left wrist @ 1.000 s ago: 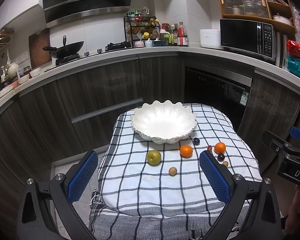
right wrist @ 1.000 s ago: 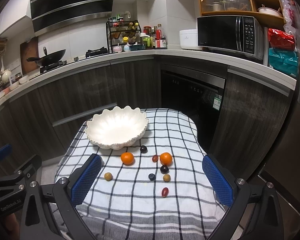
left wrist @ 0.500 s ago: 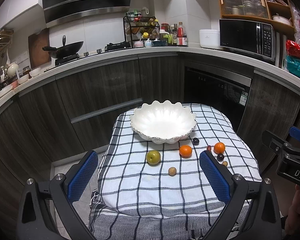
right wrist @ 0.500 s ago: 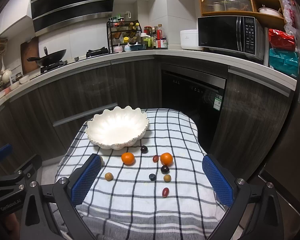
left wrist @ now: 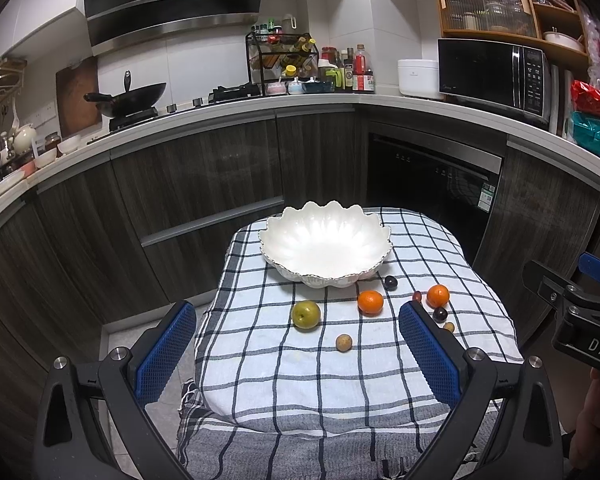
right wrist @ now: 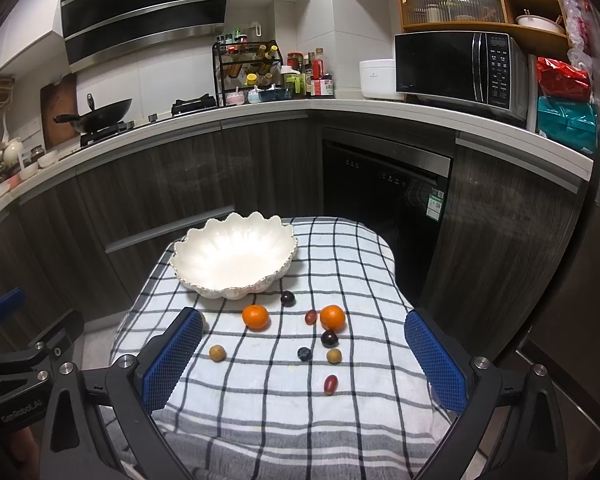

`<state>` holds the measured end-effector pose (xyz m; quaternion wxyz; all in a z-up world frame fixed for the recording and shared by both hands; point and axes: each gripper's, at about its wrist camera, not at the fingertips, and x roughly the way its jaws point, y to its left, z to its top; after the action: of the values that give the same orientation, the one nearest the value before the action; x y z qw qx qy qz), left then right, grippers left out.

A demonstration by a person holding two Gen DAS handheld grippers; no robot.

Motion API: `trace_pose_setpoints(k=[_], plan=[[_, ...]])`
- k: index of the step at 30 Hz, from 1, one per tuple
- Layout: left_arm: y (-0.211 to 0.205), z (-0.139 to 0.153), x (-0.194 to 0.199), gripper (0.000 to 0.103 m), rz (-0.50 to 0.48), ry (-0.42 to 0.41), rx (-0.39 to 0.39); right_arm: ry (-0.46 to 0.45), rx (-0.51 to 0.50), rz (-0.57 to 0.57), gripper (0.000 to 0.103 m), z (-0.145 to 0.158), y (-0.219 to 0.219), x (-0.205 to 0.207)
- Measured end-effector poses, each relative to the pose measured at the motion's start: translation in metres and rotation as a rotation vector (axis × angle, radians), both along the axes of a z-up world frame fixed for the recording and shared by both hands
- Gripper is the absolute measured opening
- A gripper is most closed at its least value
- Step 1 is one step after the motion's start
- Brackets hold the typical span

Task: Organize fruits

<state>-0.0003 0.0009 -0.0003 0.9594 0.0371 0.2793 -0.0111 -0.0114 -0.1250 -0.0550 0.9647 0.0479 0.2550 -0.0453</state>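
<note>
An empty white scalloped bowl (left wrist: 326, 240) (right wrist: 234, 258) stands at the far side of a small table under a checked cloth (left wrist: 332, 376) (right wrist: 296, 408). In front of it lie a green apple (left wrist: 306, 314), two oranges (left wrist: 370, 302) (left wrist: 437, 296) (right wrist: 255, 317) (right wrist: 332, 317), a small tan fruit (left wrist: 343, 342) (right wrist: 217, 353) and several small dark and red fruits (right wrist: 329, 338). My left gripper (left wrist: 296, 352) is open and empty, held back above the table's near edge. My right gripper (right wrist: 304, 360) is also open and empty, at the same distance.
Dark kitchen cabinets and a white worktop curve behind the table. A dishwasher front (left wrist: 432, 196) is at the back right. The other gripper shows at the edge of each view (left wrist: 580, 312) (right wrist: 16, 364). Floor shows to the table's left.
Both views have barely shifted. The fruits and the bowl have not moved, and both grippers stay open.
</note>
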Motion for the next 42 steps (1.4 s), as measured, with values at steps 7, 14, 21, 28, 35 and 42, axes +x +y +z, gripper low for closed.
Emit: trace_pose_setpoints(k=[7, 14, 21, 28, 35, 42], plan=[[0.001, 0.000, 0.000, 0.103, -0.001, 0.000, 0.000, -0.001, -0.001, 0.002, 0.102, 0.000, 0.000, 0.001], [0.001, 0.000, 0.000, 0.103, 0.000, 0.001, 0.000, 0.000, 0.000, 0.002, 0.102, 0.000, 0.001, 0.001], [0.001, 0.000, 0.000, 0.103, -0.001, 0.001, 0.000, 0.000, 0.000, 0.001, 0.102, -0.001, 0.000, 0.001], [0.002, -0.001, 0.000, 0.103, -0.001, 0.001, -0.001, 0.000, 0.001, 0.001, 0.102, 0.000, 0.001, 0.001], [0.001, -0.002, 0.001, 0.103, -0.001, 0.008, 0.008, 0.001, -0.002, 0.003, 0.102, 0.000, 0.001, 0.001], [-0.006, -0.006, 0.009, 0.103, -0.016, 0.029, 0.031, 0.019, 0.003, -0.002, 0.102, -0.004, -0.004, 0.012]])
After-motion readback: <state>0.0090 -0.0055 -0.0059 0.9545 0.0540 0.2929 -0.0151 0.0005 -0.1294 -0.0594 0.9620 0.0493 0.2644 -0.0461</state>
